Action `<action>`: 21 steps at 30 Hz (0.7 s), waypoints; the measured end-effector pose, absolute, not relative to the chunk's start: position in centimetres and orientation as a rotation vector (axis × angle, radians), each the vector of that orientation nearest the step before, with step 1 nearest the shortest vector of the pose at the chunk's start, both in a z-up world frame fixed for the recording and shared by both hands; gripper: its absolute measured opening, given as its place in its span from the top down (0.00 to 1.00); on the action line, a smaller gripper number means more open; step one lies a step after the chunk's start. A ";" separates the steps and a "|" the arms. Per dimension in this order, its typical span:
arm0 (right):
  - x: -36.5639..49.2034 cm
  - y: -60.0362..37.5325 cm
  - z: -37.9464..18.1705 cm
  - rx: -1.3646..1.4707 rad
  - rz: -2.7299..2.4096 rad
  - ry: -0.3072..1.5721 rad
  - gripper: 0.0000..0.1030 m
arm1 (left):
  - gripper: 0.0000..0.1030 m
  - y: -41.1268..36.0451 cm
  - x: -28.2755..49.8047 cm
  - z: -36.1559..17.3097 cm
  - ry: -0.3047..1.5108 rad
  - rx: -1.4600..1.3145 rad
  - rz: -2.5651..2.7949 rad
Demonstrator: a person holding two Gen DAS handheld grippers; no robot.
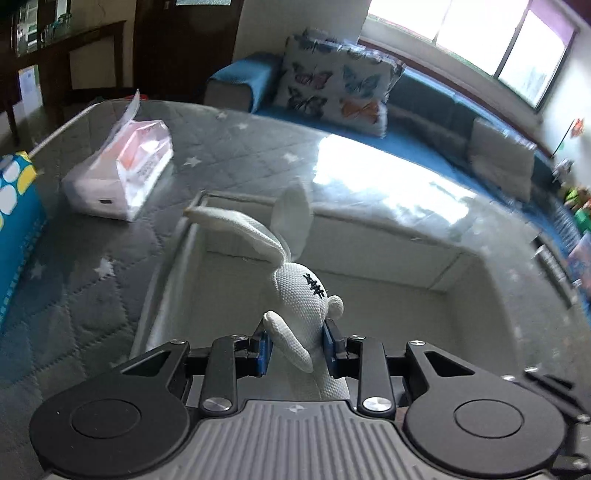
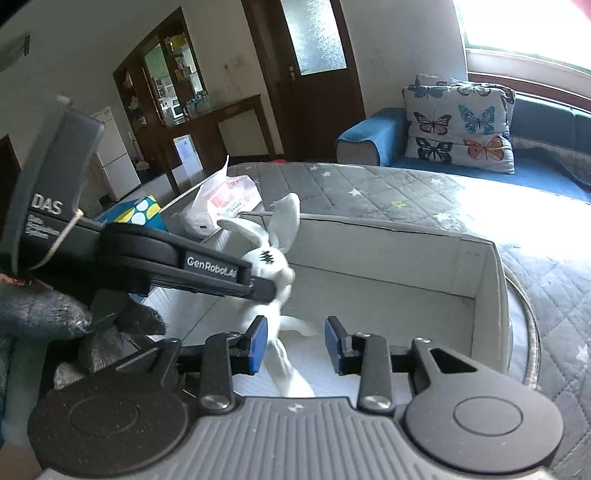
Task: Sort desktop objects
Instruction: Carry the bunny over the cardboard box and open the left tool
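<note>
Rabbit (image 1: 301, 295) legs show only beside right claw (image 2: 294, 345).

Window (image 1: 469, 33) glare, blurred fisheye edges

Sofa: a blue-covered sofa (image 2: 373, 127) stands beyond the far edge of the table, under a bright window (image 1: 476, 35).
Cushion: a white cushion printed with coloured butterflies (image 2: 458, 125) leans upright on the sofa seat.
Door: a dark wooden door with a frosted glass pane (image 2: 317, 70) stands left of the sofa.
Cabinet: a dark wooden display cabinet with glass shelves (image 2: 170, 77) stands against the left wall.
Fridge: a white fridge (image 2: 114, 162) stands left of the cabinet.
</note>
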State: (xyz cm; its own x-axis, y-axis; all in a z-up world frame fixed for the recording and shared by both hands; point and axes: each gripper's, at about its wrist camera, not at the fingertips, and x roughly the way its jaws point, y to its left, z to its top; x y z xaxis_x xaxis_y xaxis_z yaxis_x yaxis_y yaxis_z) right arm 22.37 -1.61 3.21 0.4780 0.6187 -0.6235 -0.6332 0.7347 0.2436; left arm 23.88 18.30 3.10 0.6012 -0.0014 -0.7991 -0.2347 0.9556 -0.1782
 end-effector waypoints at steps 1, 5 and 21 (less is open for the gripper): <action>22.4 -1.7 3.2 -0.016 0.764 0.754 0.67 | 0.69 18.4 24.0 2.9 0.932 -0.260 0.150; 22.2 -2.1 3.1 -0.007 0.758 0.755 0.67 | 0.67 18.2 24.0 2.5 0.962 -0.203 0.175; 18.7 -4.1 4.9 -0.037 0.771 0.705 0.53 | 0.61 16.1 20.9 4.0 0.904 -0.108 0.201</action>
